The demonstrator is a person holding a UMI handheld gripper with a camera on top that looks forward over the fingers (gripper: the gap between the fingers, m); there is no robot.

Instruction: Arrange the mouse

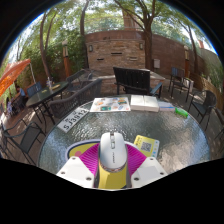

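A white and grey mouse (113,150) sits lengthwise between my gripper's (112,160) two fingers, its nose pointing away from me. The magenta pads (87,158) stand against its left and right sides, so the gripper is shut on the mouse. A yellow surface (108,180) shows under and behind the mouse, between the fingers; I cannot tell what it is. The round glass table (60,140) lies below and ahead.
A small yellow-green box (147,146) lies just right of the fingers. Beyond are a keyboard (75,118), open magazines (110,103), a book (143,101), a black screen (131,78) and a green item (181,112). Chairs (205,105) ring the table.
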